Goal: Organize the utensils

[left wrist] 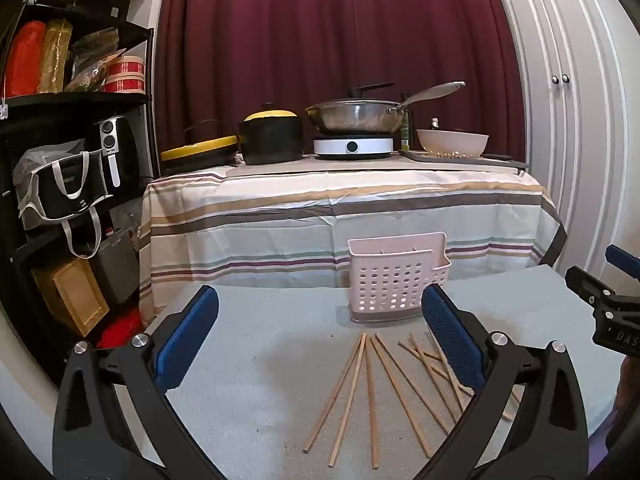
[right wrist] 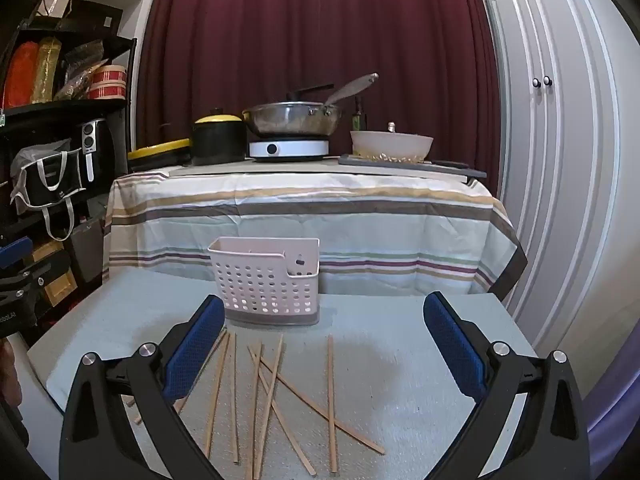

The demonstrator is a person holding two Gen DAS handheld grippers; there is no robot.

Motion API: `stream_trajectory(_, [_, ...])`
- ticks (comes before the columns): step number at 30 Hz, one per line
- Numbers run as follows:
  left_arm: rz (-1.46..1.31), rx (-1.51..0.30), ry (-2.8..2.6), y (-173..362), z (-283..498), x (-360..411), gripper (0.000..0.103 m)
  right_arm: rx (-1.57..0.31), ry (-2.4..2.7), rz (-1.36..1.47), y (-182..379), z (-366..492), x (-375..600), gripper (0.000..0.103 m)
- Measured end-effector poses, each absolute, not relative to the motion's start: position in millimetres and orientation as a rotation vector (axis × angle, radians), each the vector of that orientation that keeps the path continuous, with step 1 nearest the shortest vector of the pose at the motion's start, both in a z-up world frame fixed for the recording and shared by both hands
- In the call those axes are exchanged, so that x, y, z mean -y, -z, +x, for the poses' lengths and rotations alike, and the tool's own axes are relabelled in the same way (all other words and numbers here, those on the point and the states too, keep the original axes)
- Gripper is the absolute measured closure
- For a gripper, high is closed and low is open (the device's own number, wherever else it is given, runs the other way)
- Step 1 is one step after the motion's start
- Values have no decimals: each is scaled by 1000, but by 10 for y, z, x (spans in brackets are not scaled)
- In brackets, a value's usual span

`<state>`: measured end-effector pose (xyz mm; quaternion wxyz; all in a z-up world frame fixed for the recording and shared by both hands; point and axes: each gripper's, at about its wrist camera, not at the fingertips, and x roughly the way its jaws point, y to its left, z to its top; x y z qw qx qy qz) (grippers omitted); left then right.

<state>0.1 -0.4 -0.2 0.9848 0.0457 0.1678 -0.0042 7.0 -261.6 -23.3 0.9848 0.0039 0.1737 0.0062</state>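
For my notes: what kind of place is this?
Probably a home kitchen corner or pantry room: a pan on a small hotplate, a pot, and storage shelves.

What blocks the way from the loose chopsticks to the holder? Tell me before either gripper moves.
Nothing visible does. The chopsticks lie scattered on the mat, some crossing each other, just in front of the upright perforated holder. Bare mat separates them. Both the left gripper and right gripper hang open above, holding nothing.
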Motion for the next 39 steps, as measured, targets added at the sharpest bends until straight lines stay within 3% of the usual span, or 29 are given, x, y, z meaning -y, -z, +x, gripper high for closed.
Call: stream_trajectory(39, [49, -315, -10, -236, -160, 3, 4, -296, -39, -4, -41, -68, 2515, 6])
